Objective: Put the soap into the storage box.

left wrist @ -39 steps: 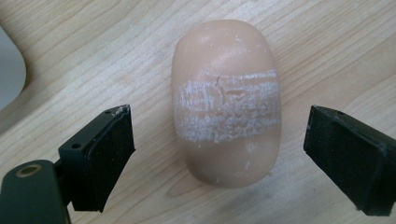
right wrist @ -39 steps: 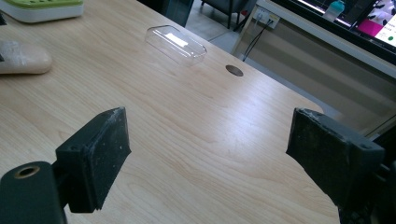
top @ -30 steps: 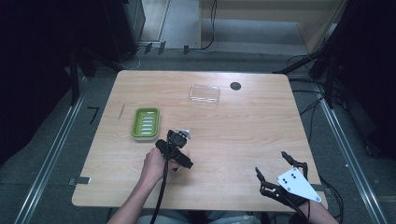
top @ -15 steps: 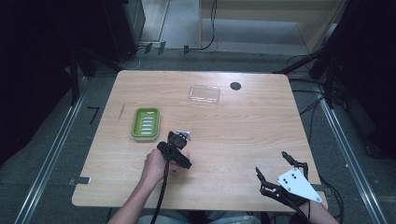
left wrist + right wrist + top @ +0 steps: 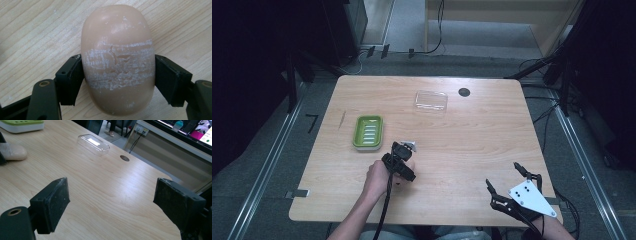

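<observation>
A beige soap bar (image 5: 117, 45) with a whitish scuffed band lies on the wooden table (image 5: 472, 145). My left gripper (image 5: 117, 75) is shut on it, one black pad pressing each long side. From above, that left gripper (image 5: 399, 160) sits in the person's hand just right of a green soap dish (image 5: 368, 131). The soap bar (image 5: 12, 152) also appears at the left edge of the right gripper view. Near the table's front right corner, my right gripper (image 5: 502, 174) stands open, nothing between its pads (image 5: 53, 200).
A clear plastic lid (image 5: 431, 100) lies at the back centre, with a dark round hole (image 5: 464, 92) in the tabletop beside it. In the right gripper view, the lid (image 5: 93, 143) and the green dish (image 5: 22, 123) lie far ahead of the jaws.
</observation>
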The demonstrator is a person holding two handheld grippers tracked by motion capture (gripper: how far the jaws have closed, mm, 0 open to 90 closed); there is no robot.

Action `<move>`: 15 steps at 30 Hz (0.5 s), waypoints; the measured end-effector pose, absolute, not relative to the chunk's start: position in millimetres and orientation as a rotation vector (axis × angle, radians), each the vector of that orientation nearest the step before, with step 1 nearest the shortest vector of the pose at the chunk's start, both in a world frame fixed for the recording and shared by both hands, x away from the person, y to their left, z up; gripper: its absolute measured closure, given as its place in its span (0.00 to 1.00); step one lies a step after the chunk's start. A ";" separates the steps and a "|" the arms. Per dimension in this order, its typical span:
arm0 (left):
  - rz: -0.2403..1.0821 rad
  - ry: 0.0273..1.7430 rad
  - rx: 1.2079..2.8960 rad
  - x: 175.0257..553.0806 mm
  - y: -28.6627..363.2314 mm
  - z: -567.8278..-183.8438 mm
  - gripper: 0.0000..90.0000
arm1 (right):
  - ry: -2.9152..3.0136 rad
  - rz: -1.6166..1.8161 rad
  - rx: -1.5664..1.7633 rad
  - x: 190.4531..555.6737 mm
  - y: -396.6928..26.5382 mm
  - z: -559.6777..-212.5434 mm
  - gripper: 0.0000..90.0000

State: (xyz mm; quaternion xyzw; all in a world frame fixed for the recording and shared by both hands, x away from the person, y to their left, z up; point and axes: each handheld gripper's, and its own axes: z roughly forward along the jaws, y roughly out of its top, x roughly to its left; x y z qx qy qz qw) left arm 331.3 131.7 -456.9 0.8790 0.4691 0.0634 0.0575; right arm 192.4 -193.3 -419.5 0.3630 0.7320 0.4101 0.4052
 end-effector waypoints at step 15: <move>0.175 1.415 2.648 330.8 133.4 -456.5 0.37 | 1.844 1.036 0.915 192.3 -193.4 -419.5 0.15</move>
